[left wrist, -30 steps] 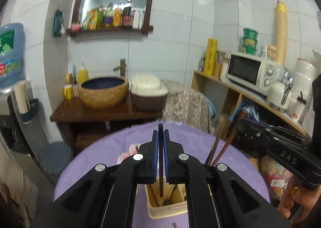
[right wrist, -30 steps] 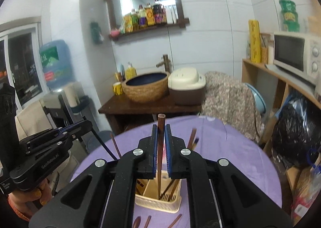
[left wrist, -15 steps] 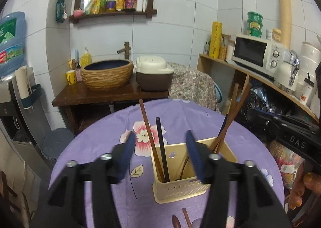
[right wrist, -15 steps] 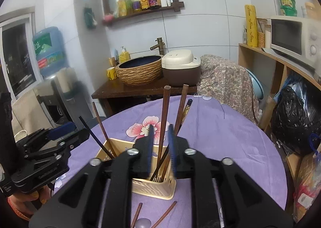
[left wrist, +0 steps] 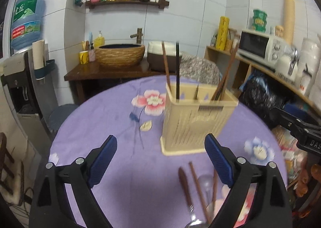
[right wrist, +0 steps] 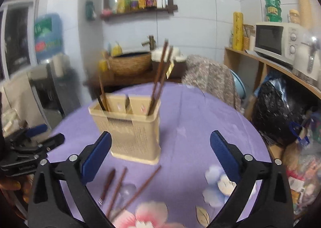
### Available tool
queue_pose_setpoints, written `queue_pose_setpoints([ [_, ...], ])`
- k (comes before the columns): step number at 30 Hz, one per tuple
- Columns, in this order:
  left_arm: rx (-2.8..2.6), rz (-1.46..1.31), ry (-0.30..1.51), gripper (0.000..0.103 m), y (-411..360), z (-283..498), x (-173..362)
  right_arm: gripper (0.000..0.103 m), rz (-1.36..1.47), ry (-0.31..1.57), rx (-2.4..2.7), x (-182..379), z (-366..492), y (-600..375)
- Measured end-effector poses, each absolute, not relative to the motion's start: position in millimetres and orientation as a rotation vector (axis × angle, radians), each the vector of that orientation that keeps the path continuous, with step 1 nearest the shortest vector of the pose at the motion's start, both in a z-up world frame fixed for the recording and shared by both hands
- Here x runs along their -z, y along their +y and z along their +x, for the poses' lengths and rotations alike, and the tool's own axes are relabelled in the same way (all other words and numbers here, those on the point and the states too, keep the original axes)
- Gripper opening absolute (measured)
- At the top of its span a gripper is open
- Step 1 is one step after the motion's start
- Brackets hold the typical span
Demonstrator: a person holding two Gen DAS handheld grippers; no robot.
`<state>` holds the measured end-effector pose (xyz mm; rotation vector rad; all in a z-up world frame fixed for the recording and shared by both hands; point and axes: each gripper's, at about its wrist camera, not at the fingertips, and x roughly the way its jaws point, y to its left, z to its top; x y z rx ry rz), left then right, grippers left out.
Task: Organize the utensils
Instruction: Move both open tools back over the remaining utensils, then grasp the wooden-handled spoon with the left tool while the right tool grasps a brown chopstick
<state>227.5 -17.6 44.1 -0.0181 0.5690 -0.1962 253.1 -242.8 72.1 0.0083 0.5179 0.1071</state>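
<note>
A beige utensil holder (left wrist: 197, 121) (right wrist: 130, 127) stands on the round table with the purple flowered cloth (left wrist: 104, 127). Brown and black chopsticks (left wrist: 177, 67) (right wrist: 160, 71) stand upright in its compartments. In front of it lie loose utensils: a brown-handled fork (left wrist: 183, 184) (right wrist: 107, 184), brown chopsticks (left wrist: 197, 186) (right wrist: 144, 186) and a clear spoon (left wrist: 206, 182) (right wrist: 126, 190). My left gripper (left wrist: 160, 138) hangs just short of the holder, its jaws opening wide with nothing between them. My right gripper (right wrist: 160, 135) is low over the loose utensils, its jaws also opening and empty.
Beyond the table are a wooden stand with a woven basin (left wrist: 120, 55), a rice cooker (right wrist: 168, 55) and a cloth-covered chair (right wrist: 210, 81). A shelf with a microwave (left wrist: 258, 45) and black bags (right wrist: 280, 111) lines the right side. A water dispenser (left wrist: 24, 87) stands at the left.
Both grippers were shut on a chopstick held over the holder. They have let the chopsticks drop into it, spread wide, and sunk back toward the table in front of the holder.
</note>
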Motion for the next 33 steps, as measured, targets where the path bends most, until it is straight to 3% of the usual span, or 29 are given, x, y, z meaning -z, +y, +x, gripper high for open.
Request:
queue_pose_setpoints([
  [3,0.218,0.018,0.655,0.085,-23,222,-14,0.097,-0.037,0.633,-0.07,-32,246,-238],
  [5,0.244,0.034,0.723,0.069,-29,223,6,0.097,-0.049,0.713,-0.04,-6,242,-237],
  [8,0.271,0.039,0.79,0.058,-37,225,25,0.097,-0.042,0.776,-0.002,19,235,-241],
  [15,0.301,0.095,0.857,0.057,-59,229,49,0.097,0.015,0.823,0.006,39,229,-253],
  [23,0.303,0.13,0.905,0.045,-69,242,64,0.097,0.032,0.841,-0.008,41,228,-254],
  [27,0.29,0.162,0.907,0.044,-72,251,69,0.097,0.038,0.851,-0.017,41,232,-255],
  [31,0.298,0.187,0.903,0.022,-69,255,66,0.097,0.042,0.856,-0.022,40,237,-254],
  [33,0.316,0.179,0.907,0.02,-61,255,65,0.097,0.051,0.852,-0.037,38,238,-251],
])
